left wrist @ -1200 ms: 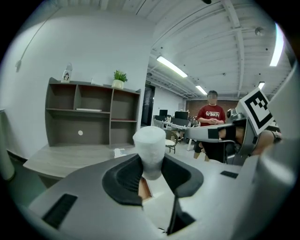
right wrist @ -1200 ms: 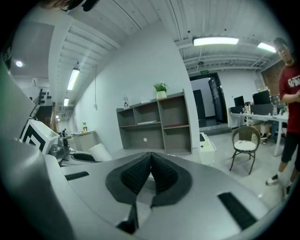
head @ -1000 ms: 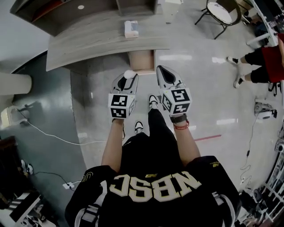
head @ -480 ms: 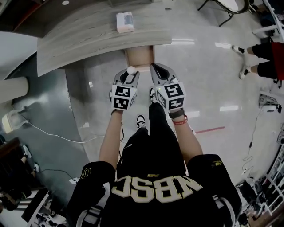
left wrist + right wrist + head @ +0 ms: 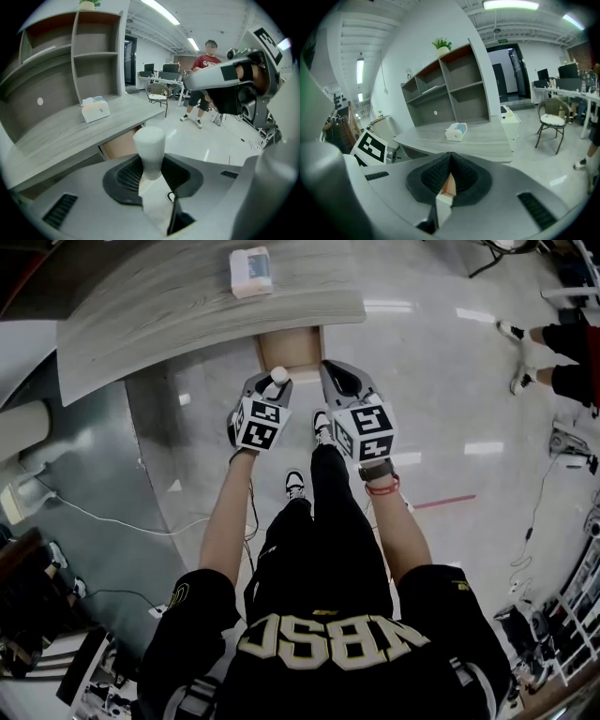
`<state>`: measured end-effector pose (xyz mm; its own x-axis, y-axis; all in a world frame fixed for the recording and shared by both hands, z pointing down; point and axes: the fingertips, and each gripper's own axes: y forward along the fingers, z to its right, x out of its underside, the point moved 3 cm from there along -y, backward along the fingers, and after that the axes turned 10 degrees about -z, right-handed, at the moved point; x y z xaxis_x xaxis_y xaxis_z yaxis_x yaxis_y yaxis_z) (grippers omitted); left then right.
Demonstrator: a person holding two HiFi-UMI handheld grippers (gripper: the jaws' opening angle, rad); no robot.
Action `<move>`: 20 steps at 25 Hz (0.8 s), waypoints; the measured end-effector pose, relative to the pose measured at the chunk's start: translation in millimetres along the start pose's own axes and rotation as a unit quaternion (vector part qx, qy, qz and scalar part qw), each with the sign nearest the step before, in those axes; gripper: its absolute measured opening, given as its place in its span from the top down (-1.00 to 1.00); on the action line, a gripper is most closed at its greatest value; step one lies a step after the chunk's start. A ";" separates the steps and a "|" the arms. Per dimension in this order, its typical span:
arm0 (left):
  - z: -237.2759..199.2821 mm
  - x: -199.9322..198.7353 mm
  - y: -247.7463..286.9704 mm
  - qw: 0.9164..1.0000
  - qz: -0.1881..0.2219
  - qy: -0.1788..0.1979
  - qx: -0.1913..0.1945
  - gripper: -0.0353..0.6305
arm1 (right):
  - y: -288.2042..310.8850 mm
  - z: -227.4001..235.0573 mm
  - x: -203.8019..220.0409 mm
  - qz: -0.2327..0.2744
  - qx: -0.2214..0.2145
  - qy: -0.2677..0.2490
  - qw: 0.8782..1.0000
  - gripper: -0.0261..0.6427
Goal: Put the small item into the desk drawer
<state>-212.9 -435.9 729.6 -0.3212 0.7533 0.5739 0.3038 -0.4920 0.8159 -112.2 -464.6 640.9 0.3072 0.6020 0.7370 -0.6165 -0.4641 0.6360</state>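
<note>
Slippage risk: left gripper (image 5: 273, 387) clamps white cylinder (image 5: 149, 150) only by its lower end; desk (image 5: 187, 315) edge ahead could knock it loose. Right gripper (image 5: 336, 377) beside is closed, empty.

Large pale block letters across the chest of the person's black shirt (image 5: 328, 638), seen upside down from the head view, appear to read "NBSC". A green sign (image 5: 502, 41) above the doorway is too small to read.
</note>
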 end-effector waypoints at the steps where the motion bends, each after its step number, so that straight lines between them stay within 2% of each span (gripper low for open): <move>1: -1.3 2.4 8.1 1.000 -0.009 0.006 0.001 0.49 | 4.3 3.0 2.9 -0.003 -0.001 0.001 1.000 0.90; 12: -10.5 26.9 88.2 0.993 -0.092 0.075 0.004 0.49 | 31.7 34.7 27.4 -0.031 -0.002 0.011 0.999 0.90; 20: -13.8 45.5 141.7 0.977 -0.153 0.149 0.002 0.49 | 45.7 53.4 40.8 -0.041 -0.004 0.024 0.999 0.90</move>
<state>-196.8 -477.3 872.3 -0.6444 0.7039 0.2987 0.1557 -0.2616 0.9525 -89.1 -495.9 712.2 0.3219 0.6691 0.6698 -0.5959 -0.4065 0.6925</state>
